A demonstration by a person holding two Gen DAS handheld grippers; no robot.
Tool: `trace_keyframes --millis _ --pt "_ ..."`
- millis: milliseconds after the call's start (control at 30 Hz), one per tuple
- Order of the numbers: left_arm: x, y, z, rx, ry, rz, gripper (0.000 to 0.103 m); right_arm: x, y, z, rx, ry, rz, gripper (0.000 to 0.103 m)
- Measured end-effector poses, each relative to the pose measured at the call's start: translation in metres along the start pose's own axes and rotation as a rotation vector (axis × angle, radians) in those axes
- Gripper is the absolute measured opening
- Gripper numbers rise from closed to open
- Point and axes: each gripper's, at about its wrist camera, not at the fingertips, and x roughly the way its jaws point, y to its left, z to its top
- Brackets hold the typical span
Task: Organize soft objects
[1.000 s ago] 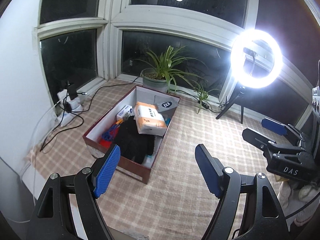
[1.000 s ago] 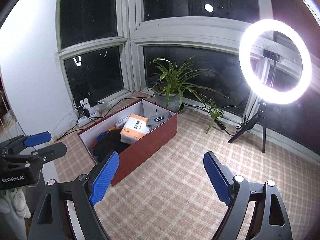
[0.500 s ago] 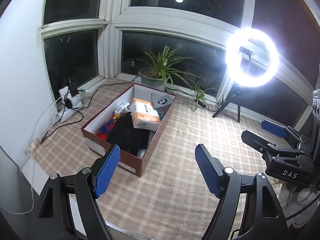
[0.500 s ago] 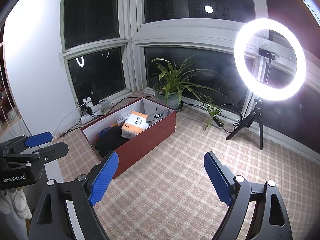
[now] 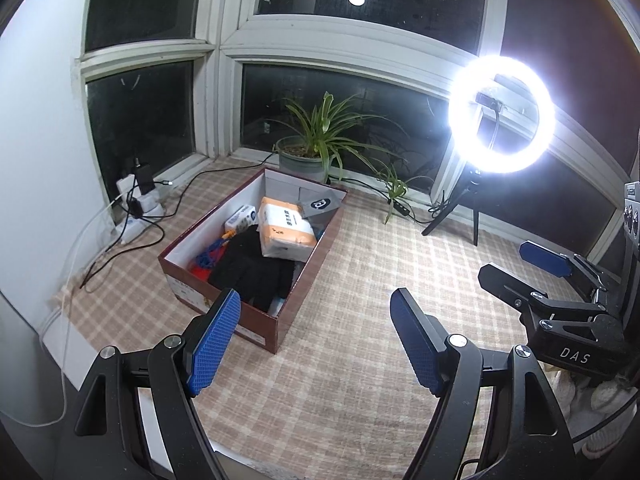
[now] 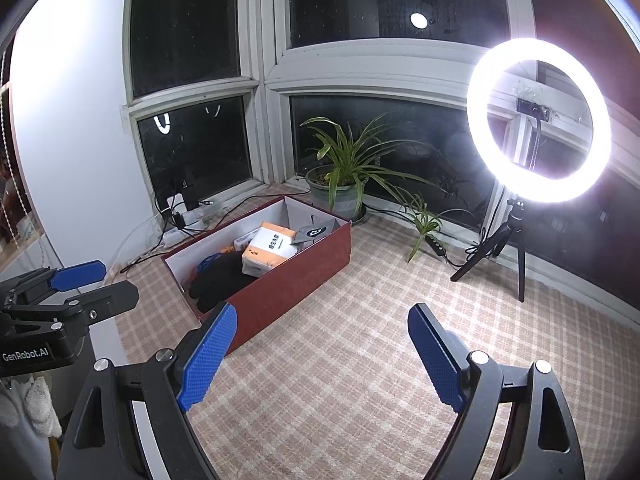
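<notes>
- Left gripper (image 5: 316,342): spread, empty.
- Right gripper (image 6: 320,356): spread, empty.
- Box (image 5: 296,300) up-left of both, long axis running toward upper right, nearer left gripper.

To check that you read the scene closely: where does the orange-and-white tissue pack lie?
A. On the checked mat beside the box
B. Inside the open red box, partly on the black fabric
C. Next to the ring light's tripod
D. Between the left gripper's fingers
B: the tissue pack sits inside the red box, its near edge overlapping the black fabric.
</notes>
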Motion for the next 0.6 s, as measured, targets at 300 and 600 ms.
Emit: trace_keyframes --millis 300,600 --pt "-0.0004 -0.001 0.0028 0.006 0.0 -0.003 0.078 0.0005 -0.0017 -0.0004 0.004 0.003 0.002 0.085" --pt "0.0011 0.0 0.0041 0.006 0.0 -0.004 0.078 0.0016 -0.0023 -0.0015 0.002 0.002 -0.002 0.085"
